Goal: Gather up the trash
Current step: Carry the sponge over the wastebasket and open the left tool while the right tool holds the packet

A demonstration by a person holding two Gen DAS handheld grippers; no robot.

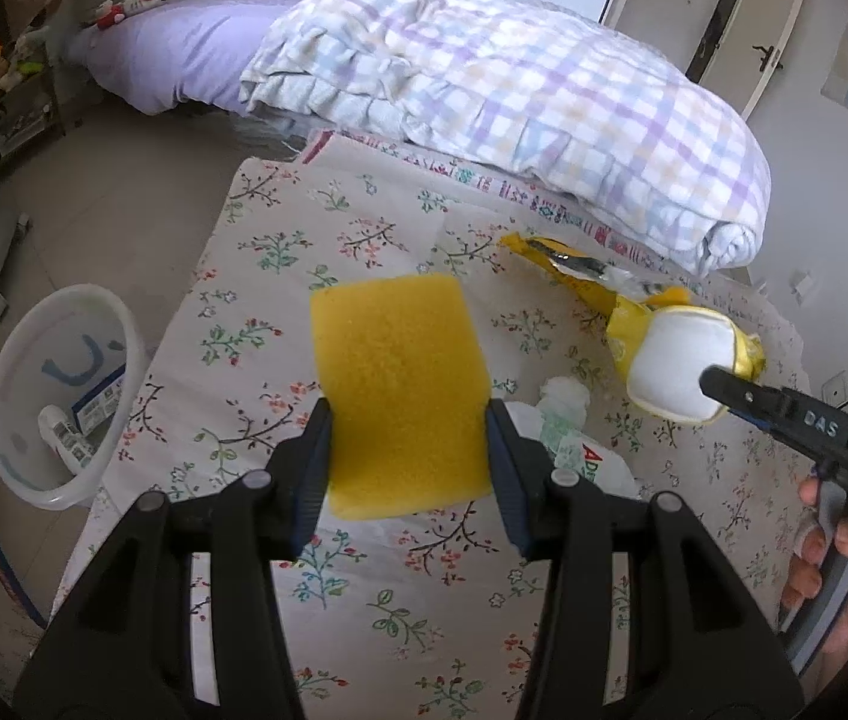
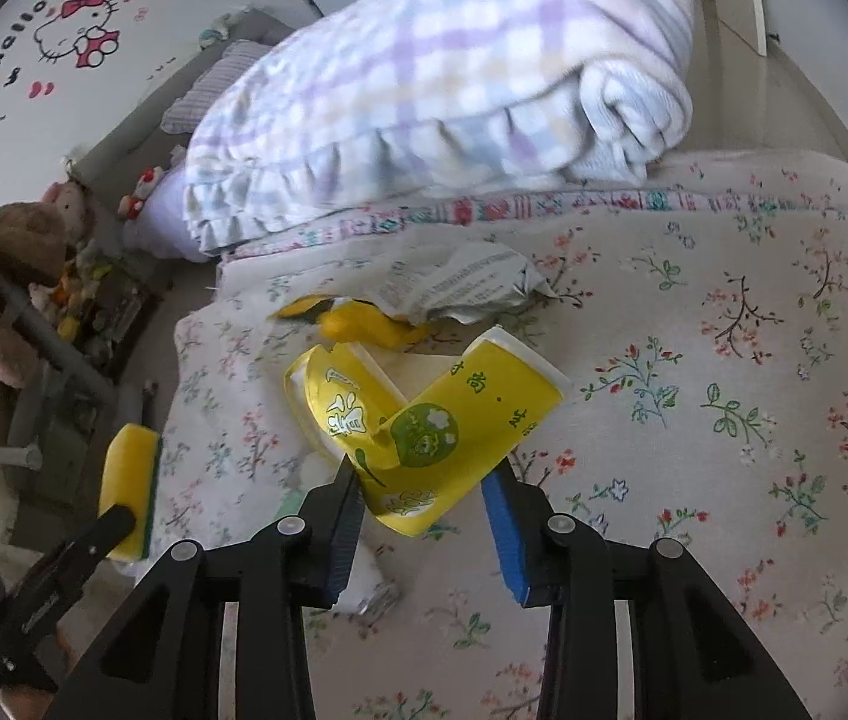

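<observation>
My left gripper point(image 1: 409, 450) is shut on a yellow sponge point(image 1: 400, 384) and holds it above the floral bedspread point(image 1: 280, 276). The sponge also shows in the right wrist view point(image 2: 127, 492), with a green scouring side. My right gripper point(image 2: 424, 504) is shut on a crushed yellow paper cup point(image 2: 424, 426); the cup shows in the left wrist view point(image 1: 682, 366) with its white inside facing me. A torn yellow wrapper point(image 1: 568, 270) lies beyond the cup. A white plastic bag with tissue point(image 1: 568, 438) lies under the sponge's right side.
A white trash bin point(image 1: 64, 390) holding a box and a bottle stands on the floor left of the bed. A folded checked quilt point(image 1: 514, 96) lies at the back. A crumpled printed paper point(image 2: 472, 282) lies near the wrapper. A shelf with plush toys point(image 2: 16, 276) stands left.
</observation>
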